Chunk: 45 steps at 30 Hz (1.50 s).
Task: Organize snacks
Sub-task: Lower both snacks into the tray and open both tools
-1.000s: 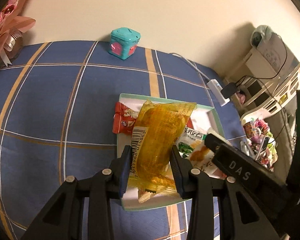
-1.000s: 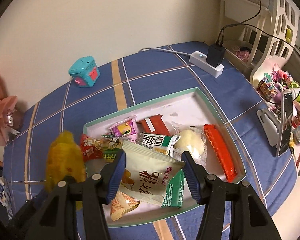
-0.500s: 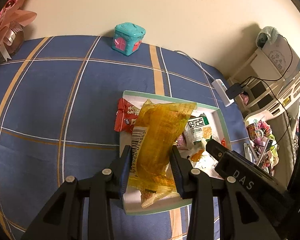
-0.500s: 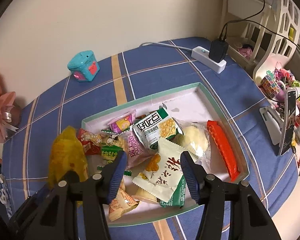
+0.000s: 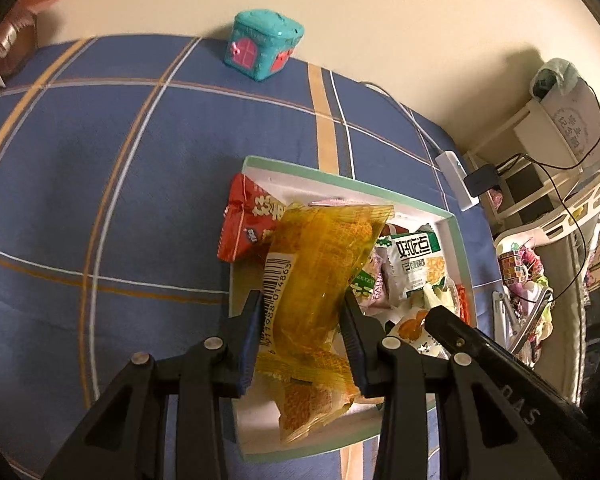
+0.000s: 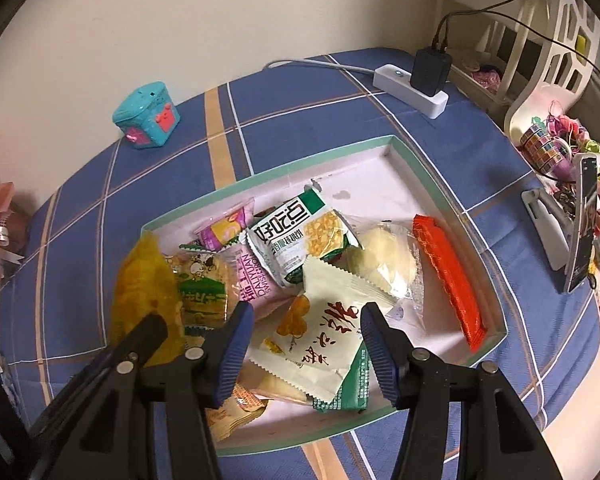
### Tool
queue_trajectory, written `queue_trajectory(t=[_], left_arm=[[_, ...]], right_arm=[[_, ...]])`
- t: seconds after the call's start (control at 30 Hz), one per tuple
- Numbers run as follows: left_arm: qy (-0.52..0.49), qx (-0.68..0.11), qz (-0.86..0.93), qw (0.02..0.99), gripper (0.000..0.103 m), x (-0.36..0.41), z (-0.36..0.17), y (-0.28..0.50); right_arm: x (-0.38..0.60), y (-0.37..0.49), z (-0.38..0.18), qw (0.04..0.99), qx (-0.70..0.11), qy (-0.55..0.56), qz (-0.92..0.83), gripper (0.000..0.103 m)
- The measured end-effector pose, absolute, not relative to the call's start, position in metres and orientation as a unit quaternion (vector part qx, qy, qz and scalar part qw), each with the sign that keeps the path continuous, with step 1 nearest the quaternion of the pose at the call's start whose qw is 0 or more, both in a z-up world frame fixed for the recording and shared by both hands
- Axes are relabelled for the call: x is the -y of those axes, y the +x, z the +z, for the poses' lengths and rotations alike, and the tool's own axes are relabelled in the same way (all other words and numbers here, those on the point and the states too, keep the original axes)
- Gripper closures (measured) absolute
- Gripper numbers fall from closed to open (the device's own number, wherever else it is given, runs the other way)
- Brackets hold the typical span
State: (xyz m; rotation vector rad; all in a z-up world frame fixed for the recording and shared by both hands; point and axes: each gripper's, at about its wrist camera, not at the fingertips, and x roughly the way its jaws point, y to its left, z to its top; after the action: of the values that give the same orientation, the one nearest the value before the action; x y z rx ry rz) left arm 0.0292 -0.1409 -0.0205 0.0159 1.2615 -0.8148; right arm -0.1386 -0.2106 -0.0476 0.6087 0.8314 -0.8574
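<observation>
The left gripper (image 5: 302,336) is clamped on a yellow translucent snack packet (image 5: 316,276), its blue-padded fingers (image 5: 250,332) pressing both long sides of the wrapper just below the barcode. The packet stands up between the jaws and hangs over the near left part of a shallow white tray with a green rim (image 5: 340,182), which lies straight ahead of and under this gripper on a blue plaid cloth (image 5: 100,200). Just beyond the left finger, a red packet (image 5: 248,220) hangs over the tray's left edge. The right gripper (image 6: 306,348) hovers over the near side of the same tray with its jaws apart; a cream packet with an orange picture (image 6: 320,344) lies in the tray below the gap between them, and I cannot tell whether the pads touch it. Just past that gripper's left finger lie a pink-lettered packet (image 6: 252,280) and a green-and-yellow one (image 6: 200,292); ahead sits a white-and-green packet (image 6: 296,236). To the right of the right finger rest a clear-wrapped pale bun (image 6: 384,256) and, along the tray's right wall, a long orange bar (image 6: 448,276). Far ahead, near the wall, stand a teal toy box (image 6: 148,116) and a white power strip (image 6: 408,88).
</observation>
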Motion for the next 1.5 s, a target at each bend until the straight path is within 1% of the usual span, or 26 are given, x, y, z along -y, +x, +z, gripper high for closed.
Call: queue_trajectory(t=[0.37, 0.57, 0.67, 0.73, 0.87, 0.93, 1.33, 1.37, 1.43, 1.5], left_arm=[[-0.013, -0.588, -0.383, 0.712, 0.063, 0.146, -0.035, 0.031], [-0.017, -0.596, -0.382, 0.706, 0.059, 0.145, -0.039, 0.032], [-0.017, -0.606, -0.369, 0.705, 0.051, 0.142, -0.039, 0.035], [-0.017, -0.614, -0.358, 0.703, 0.042, 0.138, -0.041, 0.037], [-0.037, -0.628, -0.354, 0.692, 0.040, 0.130, -0.040, 0.040], [-0.046, -0.628, -0.355, 0.691, 0.032, 0.127, -0.035, 0.041], [-0.070, -0.622, -0.335, 0.704, 0.029, 0.102, -0.007, 0.048], [-0.063, -0.616, -0.328, 0.713, 0.029, 0.099, -0.003, 0.049], [-0.035, -0.597, -0.304, 0.742, 0.022, 0.092, 0.006, 0.051], [-0.002, -0.575, -0.275, 0.770, 0.021, 0.087, 0.012, 0.053]], right_arm=[[0.220, -0.141, -0.056, 0.769, -0.391, 0.301, -0.406, 0.043], [0.220, -0.141, -0.058, 0.768, -0.393, 0.301, -0.407, 0.043], [0.221, -0.141, -0.058, 0.768, -0.392, 0.302, -0.406, 0.042], [0.222, -0.141, -0.057, 0.768, -0.391, 0.302, -0.407, 0.042], [0.221, -0.141, -0.054, 0.771, -0.387, 0.303, -0.405, 0.041], [0.220, -0.142, -0.052, 0.772, -0.384, 0.301, -0.407, 0.041], [0.218, -0.143, -0.046, 0.778, -0.375, 0.301, -0.404, 0.040], [0.217, -0.143, -0.046, 0.779, -0.375, 0.301, -0.403, 0.040], [0.217, -0.142, -0.046, 0.780, -0.377, 0.300, -0.400, 0.040], [0.215, -0.140, -0.047, 0.780, -0.381, 0.298, -0.397, 0.040]])
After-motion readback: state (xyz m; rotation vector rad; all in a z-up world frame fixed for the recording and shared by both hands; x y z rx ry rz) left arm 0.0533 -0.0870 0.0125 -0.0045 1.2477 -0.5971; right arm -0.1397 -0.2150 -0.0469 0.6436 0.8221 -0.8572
